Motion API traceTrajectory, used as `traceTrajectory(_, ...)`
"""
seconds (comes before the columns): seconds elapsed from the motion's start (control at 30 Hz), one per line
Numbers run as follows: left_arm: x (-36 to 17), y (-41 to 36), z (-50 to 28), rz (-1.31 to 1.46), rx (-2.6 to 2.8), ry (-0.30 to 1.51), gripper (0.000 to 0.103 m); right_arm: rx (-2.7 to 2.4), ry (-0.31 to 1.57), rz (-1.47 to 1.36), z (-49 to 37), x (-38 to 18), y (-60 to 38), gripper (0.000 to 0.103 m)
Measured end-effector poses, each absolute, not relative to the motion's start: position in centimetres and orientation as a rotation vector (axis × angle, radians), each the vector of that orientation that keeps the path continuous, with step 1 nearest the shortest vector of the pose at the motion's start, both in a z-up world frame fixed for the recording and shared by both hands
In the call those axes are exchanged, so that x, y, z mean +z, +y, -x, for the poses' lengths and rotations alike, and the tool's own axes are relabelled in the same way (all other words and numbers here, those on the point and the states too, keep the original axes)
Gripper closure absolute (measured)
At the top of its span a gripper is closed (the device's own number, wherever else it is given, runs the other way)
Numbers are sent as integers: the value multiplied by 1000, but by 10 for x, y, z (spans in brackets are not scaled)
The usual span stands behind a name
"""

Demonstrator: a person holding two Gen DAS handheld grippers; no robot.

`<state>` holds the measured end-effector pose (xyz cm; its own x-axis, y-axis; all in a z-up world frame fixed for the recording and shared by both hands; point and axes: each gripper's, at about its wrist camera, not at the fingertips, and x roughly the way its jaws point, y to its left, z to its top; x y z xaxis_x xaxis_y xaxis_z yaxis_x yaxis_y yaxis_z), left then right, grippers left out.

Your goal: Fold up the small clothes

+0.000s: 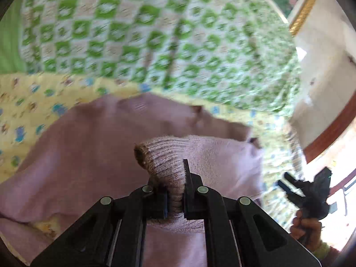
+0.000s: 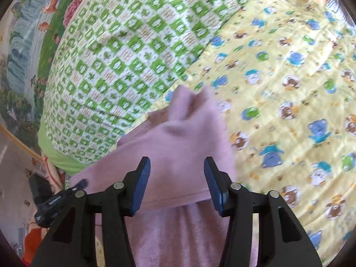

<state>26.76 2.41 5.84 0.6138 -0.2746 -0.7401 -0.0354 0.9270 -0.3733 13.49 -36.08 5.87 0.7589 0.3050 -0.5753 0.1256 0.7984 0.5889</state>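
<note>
A small pink knit sweater (image 1: 84, 142) lies on a yellow bear-print sheet (image 1: 29, 102). My left gripper (image 1: 175, 191) is shut on the sweater's ribbed sleeve cuff (image 1: 164, 155) and holds it lifted over the sweater's body. My right gripper (image 2: 176, 178) is open and empty, its blue-padded fingers (image 2: 142, 187) straddling a folded part of the sweater (image 2: 184, 138) just above the cloth. The right gripper also shows in the left wrist view (image 1: 307, 191) at the far right, held by a hand.
A green and white checked quilt (image 2: 124, 51) is bunched along the far side of the sheet (image 2: 289, 84). A wall with a gold trim strip (image 1: 304, 6) stands at the right. A painted landscape mural (image 2: 24, 44) is at the left.
</note>
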Motion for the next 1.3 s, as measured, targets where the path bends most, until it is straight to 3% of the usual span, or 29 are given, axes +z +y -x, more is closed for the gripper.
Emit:
traceTrajectory(0.27, -13, 89, -241, 541, 52, 1022, 96, 44, 805, -621, -159, 34, -364, 44)
traceTrajectory(0.77, -33, 98, -215, 556, 140, 1064, 96, 153, 909, -453, -268, 15, -323, 39)
traceTrajectory(0.8, -32, 96, -215, 550, 137, 1065, 96, 165, 918, -423, -270, 14, -319, 40)
traceTrajectory(0.83, -31, 94, -216, 543, 132, 1063, 96, 179, 928, -385, -271, 13, -313, 64)
traceTrajectory(0.87, -28, 91, -219, 541, 118, 1056, 96, 188, 943, -360, -273, 13, -311, 96)
traceTrajectory(1.1, -8, 37, -269, 505, -61, 1018, 96, 60, 842, -318, -249, 59, -368, 95)
traceTrajectory(1.3, -29, 18, -299, 456, -58, 1067, 96, -78, 898, -313, -254, 32, -410, 95)
